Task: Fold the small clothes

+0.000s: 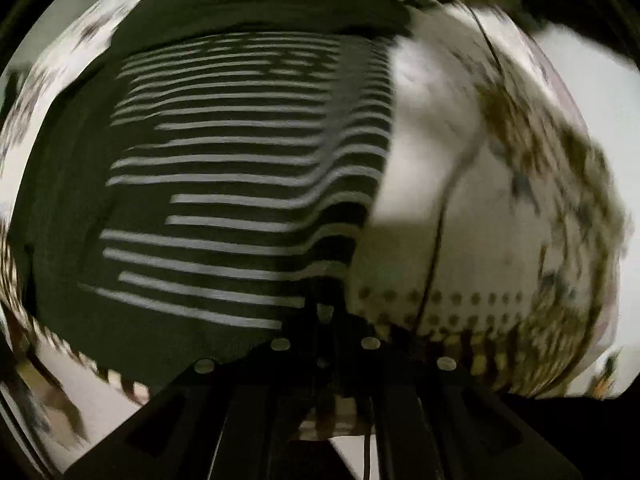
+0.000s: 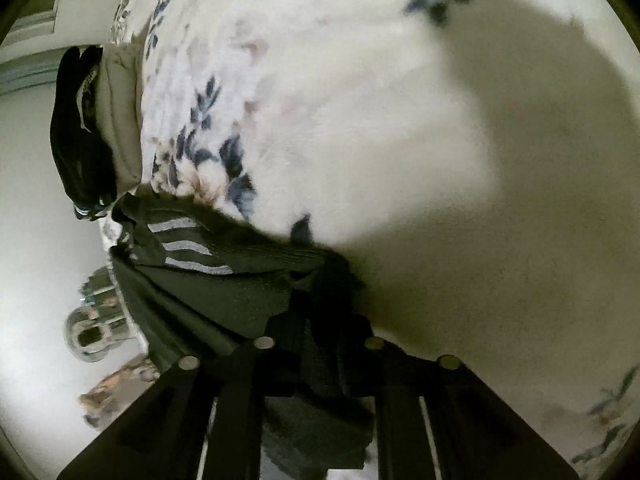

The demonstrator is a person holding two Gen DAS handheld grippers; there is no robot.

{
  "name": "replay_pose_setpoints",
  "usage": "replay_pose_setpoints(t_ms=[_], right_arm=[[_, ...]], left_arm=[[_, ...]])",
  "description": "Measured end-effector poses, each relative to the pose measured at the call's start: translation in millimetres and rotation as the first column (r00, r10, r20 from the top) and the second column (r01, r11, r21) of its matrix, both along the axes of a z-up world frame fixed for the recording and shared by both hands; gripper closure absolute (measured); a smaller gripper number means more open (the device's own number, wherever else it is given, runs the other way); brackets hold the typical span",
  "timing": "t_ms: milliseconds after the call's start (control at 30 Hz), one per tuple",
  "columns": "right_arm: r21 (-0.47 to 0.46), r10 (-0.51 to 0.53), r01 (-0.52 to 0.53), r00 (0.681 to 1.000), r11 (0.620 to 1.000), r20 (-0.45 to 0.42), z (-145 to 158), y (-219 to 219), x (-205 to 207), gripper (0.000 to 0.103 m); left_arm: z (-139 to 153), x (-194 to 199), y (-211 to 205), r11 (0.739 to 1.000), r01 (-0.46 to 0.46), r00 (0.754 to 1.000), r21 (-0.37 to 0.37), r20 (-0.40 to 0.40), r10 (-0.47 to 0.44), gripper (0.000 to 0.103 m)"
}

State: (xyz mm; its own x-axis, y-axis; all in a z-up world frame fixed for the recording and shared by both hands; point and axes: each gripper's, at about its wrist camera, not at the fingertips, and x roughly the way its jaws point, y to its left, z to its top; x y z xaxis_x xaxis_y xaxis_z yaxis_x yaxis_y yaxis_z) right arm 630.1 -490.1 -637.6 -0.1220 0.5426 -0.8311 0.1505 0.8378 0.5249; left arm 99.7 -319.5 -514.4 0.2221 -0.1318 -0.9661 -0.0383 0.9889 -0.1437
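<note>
A dark green knitted garment with white stripes fills the left wrist view and lies spread over a floral sheet. My left gripper is shut on the garment's near edge. In the right wrist view the same garment hangs bunched from my right gripper, which is shut on its dark fabric just above the white floral sheet. Both views are blurred by motion.
A pile of folded clothes, black and beige, sits at the sheet's left edge in the right wrist view. A glass object stands on the pale floor beyond the sheet. A thin dark cord runs over the sheet.
</note>
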Motion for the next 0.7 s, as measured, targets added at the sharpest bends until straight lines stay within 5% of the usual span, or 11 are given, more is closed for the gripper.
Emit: replay_pose_setpoints(t_ms=[300,533,700], right_arm=[[-0.114,0.102,-0.088,0.986,0.99,0.129,105.2,84.1,9.6,0.097],[-0.233,0.245,-0.197,0.949,0.952,0.2,199.5,235.0,21.7,0.097],[-0.371,0.371,-0.276,0.903,0.887,0.215,211.3,357.4,28.3,0.098]], left_arm=[[66.5,6.4,126.6,0.958,-0.233,0.966,-0.165,0.074,0.248,0.1],[75.4,0.9,241.4,0.91,-0.33,0.931,-0.252,0.074,0.359,0.1],[70.2,-8.6,312.4,0.875,-0.37,0.911,-0.313,0.065,0.408,0.1]])
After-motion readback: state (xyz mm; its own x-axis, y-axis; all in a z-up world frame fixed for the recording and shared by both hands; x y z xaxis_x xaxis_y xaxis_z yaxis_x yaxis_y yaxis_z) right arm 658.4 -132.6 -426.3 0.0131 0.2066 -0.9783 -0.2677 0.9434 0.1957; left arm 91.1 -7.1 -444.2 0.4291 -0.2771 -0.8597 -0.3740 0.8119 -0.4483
